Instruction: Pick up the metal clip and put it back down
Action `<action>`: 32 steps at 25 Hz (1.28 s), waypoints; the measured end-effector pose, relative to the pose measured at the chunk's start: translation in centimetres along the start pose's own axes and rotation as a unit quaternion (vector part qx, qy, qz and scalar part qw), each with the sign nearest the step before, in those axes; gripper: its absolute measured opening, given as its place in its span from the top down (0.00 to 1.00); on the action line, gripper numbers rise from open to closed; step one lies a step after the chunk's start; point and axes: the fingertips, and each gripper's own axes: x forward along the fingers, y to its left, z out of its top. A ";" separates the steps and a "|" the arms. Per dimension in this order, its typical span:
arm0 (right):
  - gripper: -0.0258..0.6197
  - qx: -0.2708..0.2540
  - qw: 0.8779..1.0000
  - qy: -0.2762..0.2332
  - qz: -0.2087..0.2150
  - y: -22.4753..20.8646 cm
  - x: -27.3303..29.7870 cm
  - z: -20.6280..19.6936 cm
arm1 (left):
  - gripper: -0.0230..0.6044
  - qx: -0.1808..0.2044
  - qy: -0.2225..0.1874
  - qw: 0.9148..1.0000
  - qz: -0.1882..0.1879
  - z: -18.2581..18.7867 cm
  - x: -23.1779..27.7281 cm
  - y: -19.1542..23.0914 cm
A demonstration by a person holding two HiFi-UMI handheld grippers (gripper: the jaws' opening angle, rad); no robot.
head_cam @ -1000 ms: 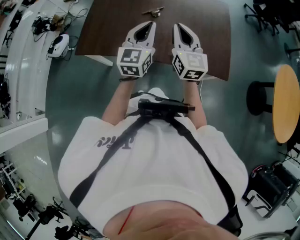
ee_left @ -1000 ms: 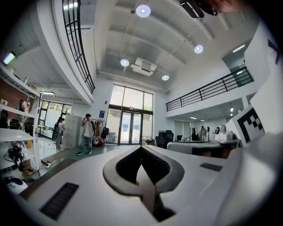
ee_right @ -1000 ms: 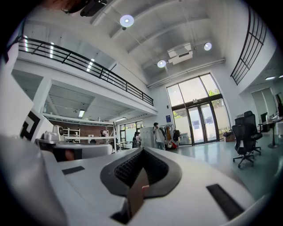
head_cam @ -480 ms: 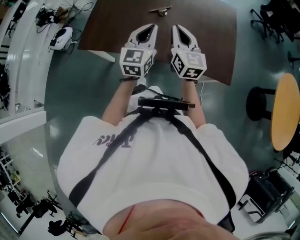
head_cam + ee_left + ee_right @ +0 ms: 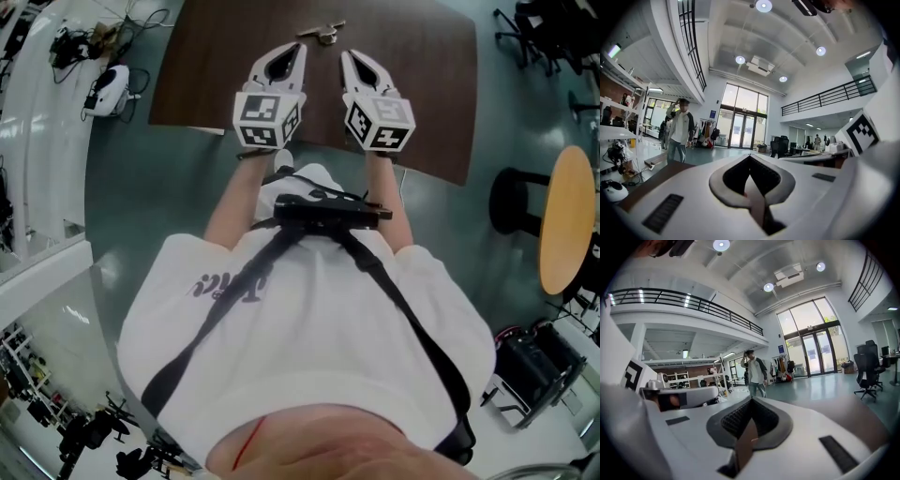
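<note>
Closest to me, the person in a white T-shirt (image 5: 309,328) is wearing black straps (image 5: 375,281) that cross the chest and are carrying a small black box (image 5: 323,212). The hands are hiding behind the two marker cubes, the left cube (image 5: 265,120) and the right cube (image 5: 380,124), so I am seeing only the forearms.

The left gripper (image 5: 298,46) and the right gripper (image 5: 348,54) are pointing side by side over the near part of the dark brown table (image 5: 422,84). I cannot tell whether they are touching its top. In the left gripper view, the left gripper (image 5: 750,156) is showing its jaws clenched tip to tip with nothing between them. In the right gripper view, the right gripper (image 5: 751,398) is looking the same, pressed together and empty. In both views the white gripper bodies are filling the lower half and covering most of the table.

The metal clip (image 5: 322,34) is lying on the table just beyond the jaw tips, between the two lines where they are pointing and apart from both. It is small, and its shape is hard to make out. The far edge of the table is being cut off by the picture border.

Further away, a round wooden table (image 5: 568,220) is only partly showing at the right, and a person (image 5: 680,130) is standing on the hall floor before tall glass doors (image 5: 743,119).
</note>
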 end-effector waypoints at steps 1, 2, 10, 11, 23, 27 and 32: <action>0.97 0.000 1.000 0.006 -0.005 -0.1 1.4 -0.2 | 0.95 -0.003 0.002 1.000 -0.003 -0.4 0.7 1.1; 0.97 -0.002 1.000 0.013 -0.009 -0.1 2.9 -0.6 | 0.95 -0.007 0.005 1.000 -0.007 -1.0 1.1 2.2; 0.97 0.010 0.994 0.097 -0.046 -2.8 10.8 -7.5 | 0.95 -0.032 0.045 0.998 -0.033 -6.7 5.8 9.1; 0.97 0.013 0.993 0.107 -0.044 -3.5 11.5 -8.3 | 0.95 -0.036 0.053 0.997 -0.035 -7.6 6.5 9.3; 0.90 0.001 0.973 0.229 -0.015 -9.6 21.3 -17.2 | 0.95 -0.076 0.132 0.988 0.008 -16.9 14.1 13.2; 0.80 -0.008 0.965 0.261 -0.012 -11.6 23.6 -19.6 | 0.95 -0.084 0.147 0.985 0.022 -18.9 15.6 14.3; 0.51 -0.022 0.949 0.314 -0.001 -11.9 26.0 -23.8 | 0.95 -0.095 0.157 0.982 0.037 -20.4 15.6 16.1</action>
